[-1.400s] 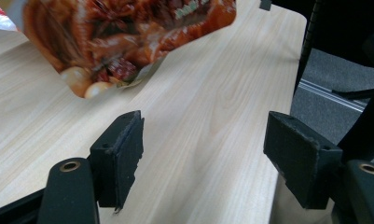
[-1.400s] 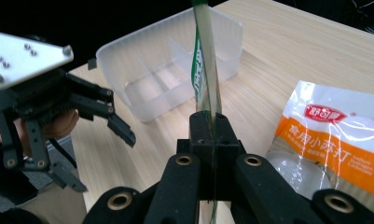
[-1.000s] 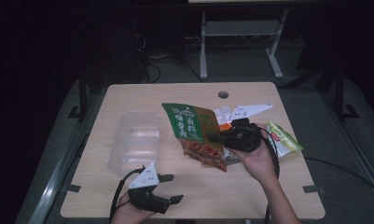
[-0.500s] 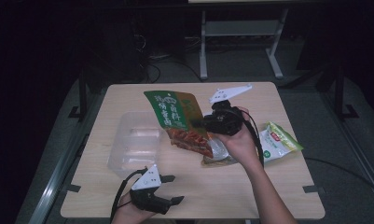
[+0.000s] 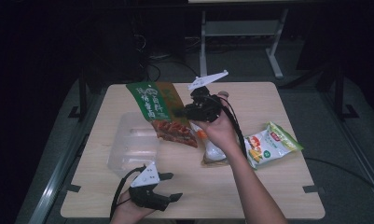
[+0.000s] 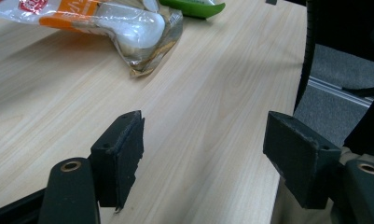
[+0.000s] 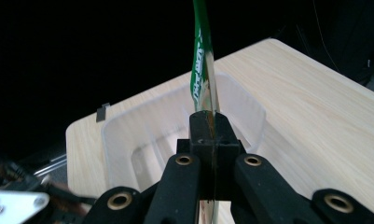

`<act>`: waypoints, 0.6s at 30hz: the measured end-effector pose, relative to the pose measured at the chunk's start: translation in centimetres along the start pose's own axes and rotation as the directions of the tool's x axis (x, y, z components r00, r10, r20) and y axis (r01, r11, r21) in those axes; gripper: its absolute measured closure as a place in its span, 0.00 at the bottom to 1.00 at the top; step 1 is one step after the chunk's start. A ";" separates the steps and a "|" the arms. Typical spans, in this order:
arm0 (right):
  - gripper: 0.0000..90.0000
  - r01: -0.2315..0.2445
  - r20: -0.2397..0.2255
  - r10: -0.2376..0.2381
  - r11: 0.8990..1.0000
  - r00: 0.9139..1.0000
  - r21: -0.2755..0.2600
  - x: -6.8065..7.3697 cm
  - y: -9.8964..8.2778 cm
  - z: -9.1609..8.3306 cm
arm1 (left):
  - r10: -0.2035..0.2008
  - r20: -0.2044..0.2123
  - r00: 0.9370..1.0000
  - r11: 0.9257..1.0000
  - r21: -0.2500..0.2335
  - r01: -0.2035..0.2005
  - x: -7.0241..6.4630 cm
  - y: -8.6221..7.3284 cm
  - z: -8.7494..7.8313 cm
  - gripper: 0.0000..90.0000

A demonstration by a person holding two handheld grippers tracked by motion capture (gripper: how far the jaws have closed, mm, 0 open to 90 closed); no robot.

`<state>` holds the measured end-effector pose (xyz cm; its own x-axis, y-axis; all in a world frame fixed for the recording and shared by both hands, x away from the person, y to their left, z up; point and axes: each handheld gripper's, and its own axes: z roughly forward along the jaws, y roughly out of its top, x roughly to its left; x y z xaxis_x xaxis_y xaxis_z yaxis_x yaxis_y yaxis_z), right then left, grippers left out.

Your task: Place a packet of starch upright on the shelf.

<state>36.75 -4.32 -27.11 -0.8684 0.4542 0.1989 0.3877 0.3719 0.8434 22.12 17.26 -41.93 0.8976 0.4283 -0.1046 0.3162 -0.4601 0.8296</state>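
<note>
Looks like a lab or test room I'm working in. Bare wooden table [image 5: 268, 186] on a grey floor [image 5: 343, 154], dark all round. Cables [image 5: 152, 70] snake across the floor behind; a white metal stand [image 5: 240, 32] sits beyond.

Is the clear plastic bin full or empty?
Empty: the clear plastic bin shows only its bare ribbed floor; the green snack packet hangs above it.

Both grippers are black. The left gripper [image 5: 170, 186], low in the high view, carries a grey three-cornered plate and a trailing black cable; its square pads [image 6: 124, 163] look frayed. The right gripper [image 5: 177, 112] shows brass-ringed pivot holes. The forearms are unsleeved.
</note>
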 end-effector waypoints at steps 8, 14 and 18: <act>1.00 0.013 -0.013 -0.012 1.000 1.000 0.006 -0.2 1.7 2.2 | 0.002 -0.003 1.000 1.000 0.004 -0.002 -0.1 0.0 0.0 0.32; 1.00 0.015 -0.016 -0.015 1.000 1.000 0.004 -0.4 2.5 3.0 | -0.007 -0.002 1.000 1.000 0.007 0.007 0.0 -0.2 0.1 0.32; 1.00 0.022 -0.015 -0.022 1.000 1.000 0.008 -0.4 2.9 3.3 | -0.008 -0.003 1.000 1.000 0.005 0.008 0.0 -0.2 0.0 0.32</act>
<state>39.25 -0.78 -26.43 -0.8811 0.4341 0.1875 0.3709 0.3886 0.8435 22.09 17.33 -42.06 0.8943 0.4338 -0.1096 0.3246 -0.4604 0.8263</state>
